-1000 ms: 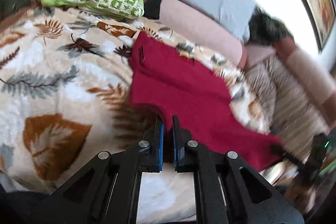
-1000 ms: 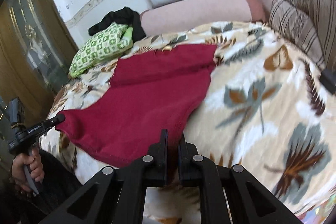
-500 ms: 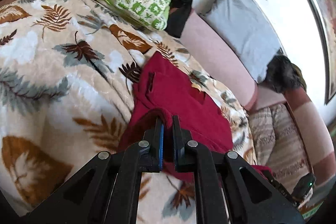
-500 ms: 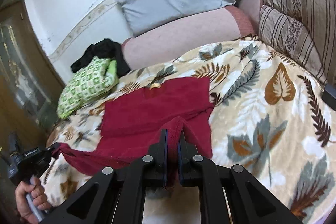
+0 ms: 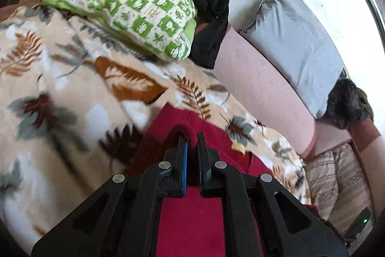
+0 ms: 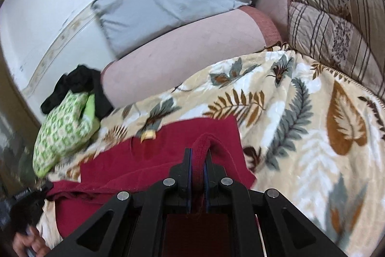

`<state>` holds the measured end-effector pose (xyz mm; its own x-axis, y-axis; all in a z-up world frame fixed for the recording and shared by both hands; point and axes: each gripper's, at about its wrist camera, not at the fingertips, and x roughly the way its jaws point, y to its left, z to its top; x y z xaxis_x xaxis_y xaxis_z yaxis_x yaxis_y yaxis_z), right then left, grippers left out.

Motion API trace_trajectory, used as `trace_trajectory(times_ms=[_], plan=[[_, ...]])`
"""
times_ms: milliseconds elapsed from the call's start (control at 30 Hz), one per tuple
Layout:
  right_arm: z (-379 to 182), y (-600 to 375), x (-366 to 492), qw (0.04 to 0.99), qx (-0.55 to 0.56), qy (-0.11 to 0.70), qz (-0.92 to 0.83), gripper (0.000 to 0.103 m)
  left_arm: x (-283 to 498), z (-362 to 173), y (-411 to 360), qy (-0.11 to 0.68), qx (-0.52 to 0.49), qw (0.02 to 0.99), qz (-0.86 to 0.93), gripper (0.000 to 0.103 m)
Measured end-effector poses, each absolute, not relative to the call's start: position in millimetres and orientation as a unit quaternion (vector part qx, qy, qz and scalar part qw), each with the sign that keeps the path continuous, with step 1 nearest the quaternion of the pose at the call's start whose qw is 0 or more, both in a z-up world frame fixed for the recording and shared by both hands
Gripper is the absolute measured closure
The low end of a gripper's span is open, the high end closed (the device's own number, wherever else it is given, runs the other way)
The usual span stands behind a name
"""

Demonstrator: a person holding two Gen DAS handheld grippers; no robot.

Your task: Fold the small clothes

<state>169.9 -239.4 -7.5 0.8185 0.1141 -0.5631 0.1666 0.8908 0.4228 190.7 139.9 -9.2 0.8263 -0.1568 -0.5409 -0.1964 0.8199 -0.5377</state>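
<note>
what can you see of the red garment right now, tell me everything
The red garment is a deep crimson, soft, knit-looking cloth lying on the leaf-print blanket. It is partly folded: its near edge is lifted over the flat far part. The right tongs pinch one hemmed corner, and the left tongs pinch another rolled edge. A small yellowish tag shows near its far edge. The far part lies flat; the near part drapes loosely between the two grips.

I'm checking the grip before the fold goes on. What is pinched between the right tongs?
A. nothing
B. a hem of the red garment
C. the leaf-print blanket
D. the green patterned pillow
B: in the right wrist view, the right tongs are shut on a raised edge of the red garment.
</note>
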Motion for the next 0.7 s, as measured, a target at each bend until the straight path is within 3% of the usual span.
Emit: trace_trajectory(times_ms=[333, 400, 467, 600, 667, 700], plan=[[-43, -242, 225, 0.917, 0.25, 0.31, -0.019, 0.096, 240, -41, 127, 0.311, -0.237, 0.92, 0.029, 0.097], [-52, -246, 234, 0.914, 0.263, 0.31, 0.001, 0.096, 247, -46, 127, 0.322, -0.232, 0.917, 0.026, 0.091], [-59, -246, 242, 0.91, 0.266, 0.317, 0.023, 0.093, 256, -53, 127, 0.354, -0.23, 0.907, 0.017, 0.075], [-53, -250, 235, 0.907, 0.285, 0.308, 0.043, 0.062, 253, -44, 136, 0.348, -0.238, 0.906, 0.021, 0.067], [-37, -250, 224, 0.922, 0.265, 0.28, 0.047, 0.06, 240, -29, 145, 0.306, -0.241, 0.92, 0.048, 0.04], [-29, -250, 218, 0.931, 0.246, 0.266, 0.037, 0.06, 229, -18, 150, 0.272, -0.242, 0.929, 0.068, 0.036]])
